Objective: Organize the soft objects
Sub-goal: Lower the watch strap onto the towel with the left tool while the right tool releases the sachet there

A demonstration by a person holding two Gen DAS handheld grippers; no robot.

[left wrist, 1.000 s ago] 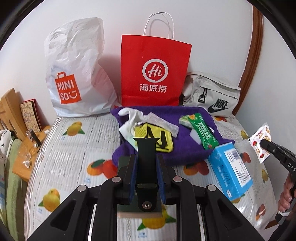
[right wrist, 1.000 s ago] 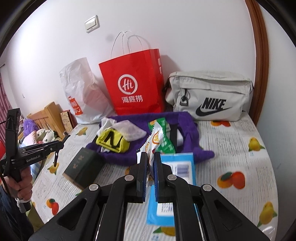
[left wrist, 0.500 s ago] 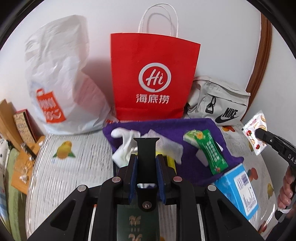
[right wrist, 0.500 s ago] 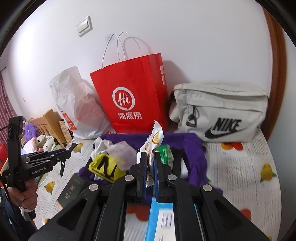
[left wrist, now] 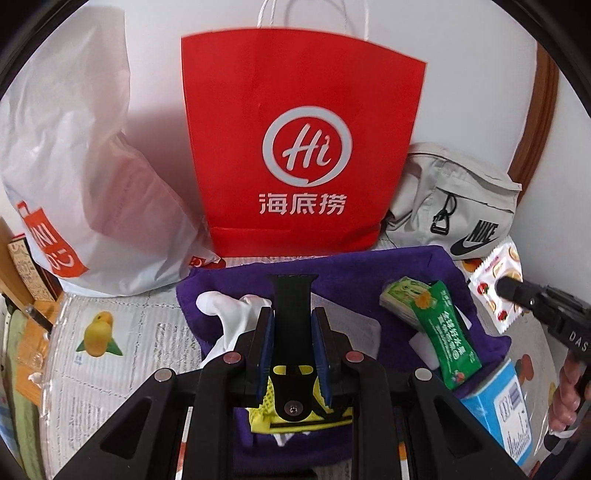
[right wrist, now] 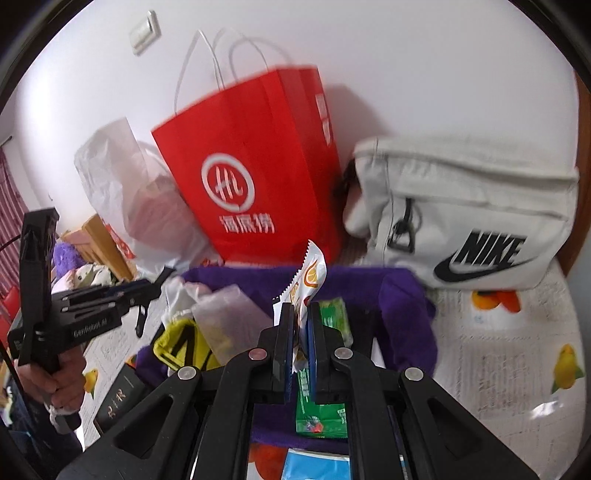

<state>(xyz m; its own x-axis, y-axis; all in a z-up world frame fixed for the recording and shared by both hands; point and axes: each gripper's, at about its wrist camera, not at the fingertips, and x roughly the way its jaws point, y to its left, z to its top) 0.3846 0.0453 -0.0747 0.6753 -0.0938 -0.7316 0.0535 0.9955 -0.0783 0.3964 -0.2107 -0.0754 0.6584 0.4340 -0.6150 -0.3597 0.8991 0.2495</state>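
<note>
Carry step, both loaded. My left gripper (left wrist: 292, 345) clamps black strap (left wrist: 293, 295) upright; right gripper (right wrist: 298, 334) pinches snack sachet (right wrist: 308, 280). Both over purple cloth (left wrist: 351, 273), facing red bag (left wrist: 299, 147). Next, I reckon: lift above bag rim, then release.

wall switch (right wrist: 144, 32), wooden rack (right wrist: 103, 243) — fruit-print tablecloth (left wrist: 122, 354)

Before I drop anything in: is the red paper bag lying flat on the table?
No, the red paper bag stands upright against the wall, between the white plastic bag and the grey Nike pouch.
</note>
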